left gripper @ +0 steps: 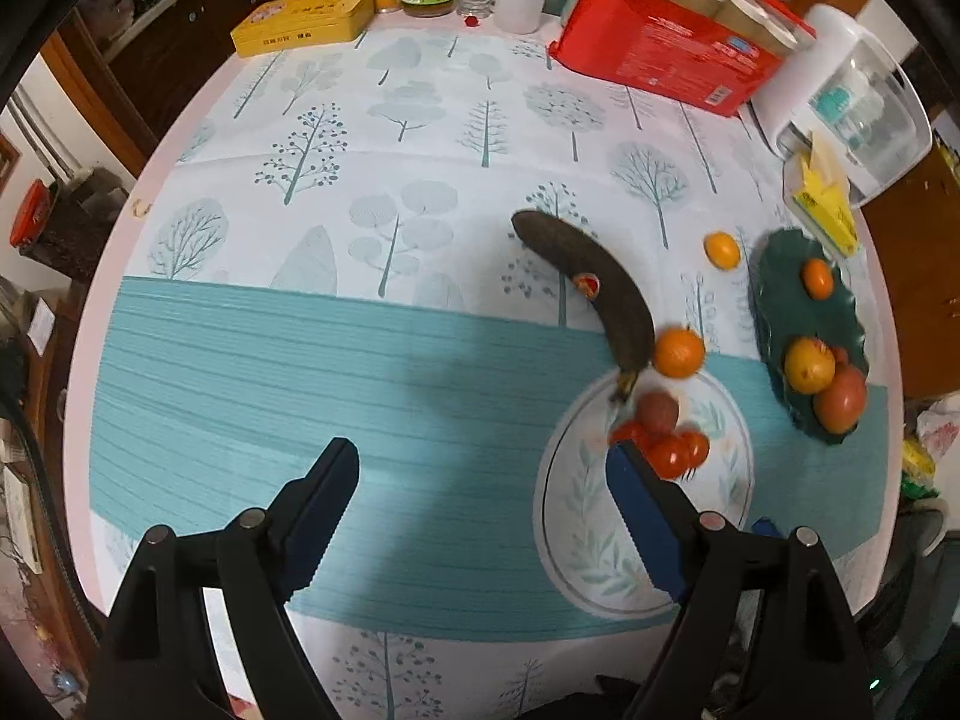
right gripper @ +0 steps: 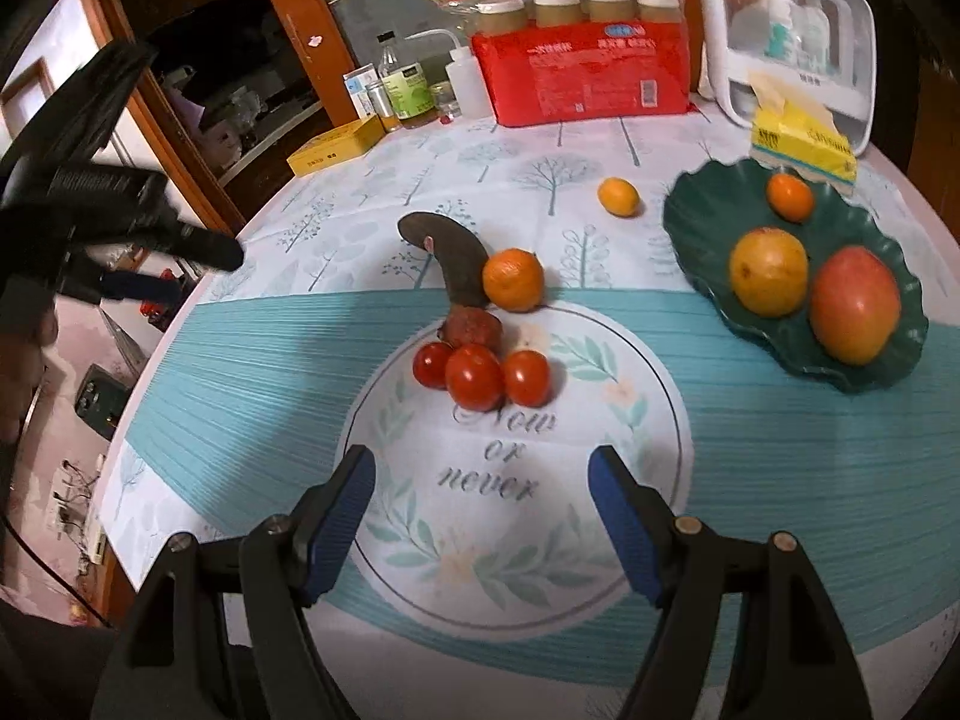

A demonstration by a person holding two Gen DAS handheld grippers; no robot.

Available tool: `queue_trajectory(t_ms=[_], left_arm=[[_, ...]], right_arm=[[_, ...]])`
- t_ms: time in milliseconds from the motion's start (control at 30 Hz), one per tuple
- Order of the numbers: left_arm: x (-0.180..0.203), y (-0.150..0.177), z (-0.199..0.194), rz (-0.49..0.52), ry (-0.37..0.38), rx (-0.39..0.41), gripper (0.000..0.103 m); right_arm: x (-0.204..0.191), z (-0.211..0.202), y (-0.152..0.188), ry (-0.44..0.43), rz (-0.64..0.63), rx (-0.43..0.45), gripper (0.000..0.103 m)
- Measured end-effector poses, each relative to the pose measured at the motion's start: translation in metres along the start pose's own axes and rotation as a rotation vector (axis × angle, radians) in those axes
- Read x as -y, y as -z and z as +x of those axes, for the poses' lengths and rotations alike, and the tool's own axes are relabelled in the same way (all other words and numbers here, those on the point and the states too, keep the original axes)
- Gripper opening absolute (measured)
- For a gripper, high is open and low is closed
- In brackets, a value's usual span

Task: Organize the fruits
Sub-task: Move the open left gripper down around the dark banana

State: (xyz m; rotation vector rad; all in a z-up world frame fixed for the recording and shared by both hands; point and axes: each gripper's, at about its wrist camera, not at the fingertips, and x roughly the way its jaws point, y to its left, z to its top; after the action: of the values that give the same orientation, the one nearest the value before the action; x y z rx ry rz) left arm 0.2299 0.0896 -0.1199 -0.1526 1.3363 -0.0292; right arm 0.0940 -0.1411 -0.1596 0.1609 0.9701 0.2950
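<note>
A dark green leaf-shaped plate (right gripper: 708, 222) (left gripper: 774, 276) at the right holds a small orange (right gripper: 790, 196), a yellow-orange fruit (right gripper: 768, 271) and a mango (right gripper: 855, 312). On the tablecloth lie a blackened banana (right gripper: 450, 258) (left gripper: 588, 276), a tangerine (right gripper: 513, 279) (left gripper: 678, 353), a reddish-brown fruit (right gripper: 474, 329), three cherry tomatoes (right gripper: 474, 377) (left gripper: 672, 453) and a small yellow citrus (right gripper: 618, 197) (left gripper: 722, 249). My left gripper (left gripper: 480, 474) is open and empty, left of the tomatoes. My right gripper (right gripper: 480, 474) is open and empty, in front of the tomatoes.
A red package of cups (right gripper: 582, 78), bottles (right gripper: 408, 90), a yellow tin (right gripper: 336, 147), a yellow tissue box (right gripper: 804, 141) and a white container (right gripper: 792, 30) line the table's far side. The left gripper's body shows at the left in the right wrist view (right gripper: 120, 228).
</note>
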Motion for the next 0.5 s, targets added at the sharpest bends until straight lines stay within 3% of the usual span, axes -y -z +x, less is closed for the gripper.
queue_trajectory(t_ms=[233, 500], left_arm=[[-0.005, -0.039, 0.013, -0.033, 0.054, -0.015, 0.084], [0.008, -0.078, 0.044, -0.061, 0.096, -0.080, 0.084]], right_arm=[[-0.024, 0.016, -0.006, 0.054, -0.130, 0.013, 0.068], [-0.034, 0.038, -0.017, 0.131, -0.285, -0.001, 0.054]])
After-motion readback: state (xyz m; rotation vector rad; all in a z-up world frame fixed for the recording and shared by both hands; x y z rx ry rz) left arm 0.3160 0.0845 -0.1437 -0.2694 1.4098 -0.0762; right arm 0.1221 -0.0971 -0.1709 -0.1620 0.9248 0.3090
